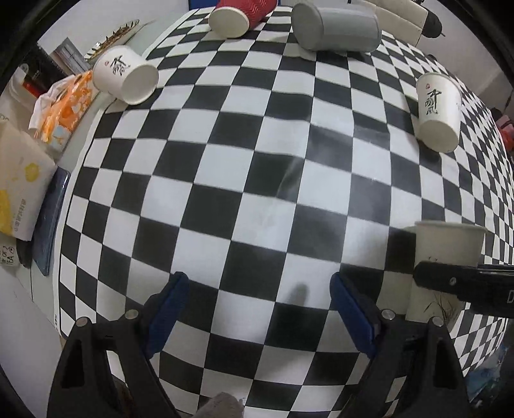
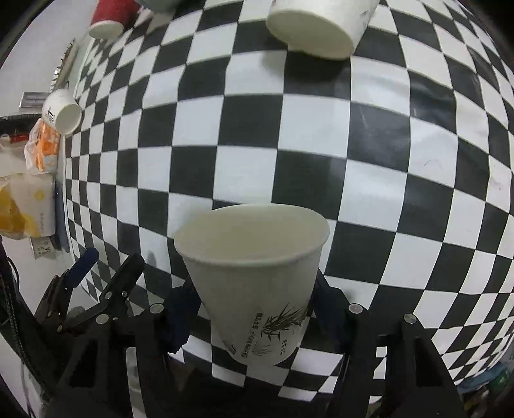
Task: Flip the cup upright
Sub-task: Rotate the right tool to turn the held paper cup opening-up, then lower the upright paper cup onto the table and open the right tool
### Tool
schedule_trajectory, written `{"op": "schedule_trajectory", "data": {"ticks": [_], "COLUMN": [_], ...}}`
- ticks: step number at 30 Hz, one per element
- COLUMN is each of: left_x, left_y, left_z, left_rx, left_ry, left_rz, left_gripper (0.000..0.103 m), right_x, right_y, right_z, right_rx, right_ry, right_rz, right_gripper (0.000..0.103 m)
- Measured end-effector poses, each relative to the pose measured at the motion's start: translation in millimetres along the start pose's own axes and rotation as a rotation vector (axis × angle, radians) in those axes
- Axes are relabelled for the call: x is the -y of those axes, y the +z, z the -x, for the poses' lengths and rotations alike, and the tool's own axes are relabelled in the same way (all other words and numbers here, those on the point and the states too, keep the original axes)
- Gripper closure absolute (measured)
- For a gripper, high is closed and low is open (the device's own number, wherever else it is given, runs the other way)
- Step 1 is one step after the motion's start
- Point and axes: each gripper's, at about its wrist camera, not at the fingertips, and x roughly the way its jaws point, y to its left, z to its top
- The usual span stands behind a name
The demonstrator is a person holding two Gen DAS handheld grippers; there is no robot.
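A white paper cup with a bamboo print (image 2: pixel 257 283) stands mouth-up between the fingers of my right gripper (image 2: pixel 250 308), which is shut on its lower body. The same cup (image 1: pixel 446 257) shows at the right of the left wrist view, with a right finger across it. My left gripper (image 1: pixel 257 305) is open and empty above the checkered cloth (image 1: pixel 244 180). It shows at lower left in the right wrist view (image 2: pixel 106 276).
Several cups lie on their sides: a red one (image 1: pixel 241 16), a grey one (image 1: pixel 337 27), a white one with calligraphy at the left edge (image 1: pixel 125 75), and another on the right (image 1: pixel 438 112). Boxes and an orange packet (image 1: pixel 64 106) crowd the table's left side.
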Motion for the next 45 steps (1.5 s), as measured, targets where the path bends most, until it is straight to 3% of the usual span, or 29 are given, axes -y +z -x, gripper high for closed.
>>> {"op": "schedule_trajectory", "data": {"ticks": [3,13,16,21,27,28,30,33,35,45], "left_x": [2,2,7,-2,-5,-4,-3,-3,-4,-4], "left_y": [4,14,18,9,-6,-8,-13,-21,-24,-31], "left_z": [3,-4,-4,-4,8,11,20,33,40,100], "left_rx": [0.015,0.032,0.030,0.033,0.060,0.067,0.085,0.118,0.137,0.264], "left_ry": [0.004,0.008,0.010,0.011,0.018,0.018,0.021,0.019,0.011,-0.041], "left_rz": [-0.003,0.011,0.001,-0.014,-0.036,-0.043,-0.051,-0.066,-0.074,-0.135], "left_gripper": [0.013,0.013,0.013,0.013,0.013,0.013,0.013,0.013,0.003,0.003], "right_x": [0,-5,-10,-27,-20,-21,-22,-25,-26,-23], "right_y": [-4,-20,-31,-52,-65,-68,-75,-86,-96,-159], "right_z": [17,42,35,19,17,17,17,19,23,78], "right_rx": [0.110,0.643,0.731,0.790,0.728,0.722,0.714,0.697,0.692,0.698], "right_ry": [0.001,-0.090,-0.121,-0.178,-0.194,-0.204,-0.219,-0.257,-0.270,-0.362], "right_rz": [-0.010,0.024,0.058,0.100,0.070,0.061,0.056,0.037,0.022,-0.134], "right_gripper": [0.038,0.038,0.038,0.038,0.036,0.034,0.014,0.013,0.013,0.012]}}
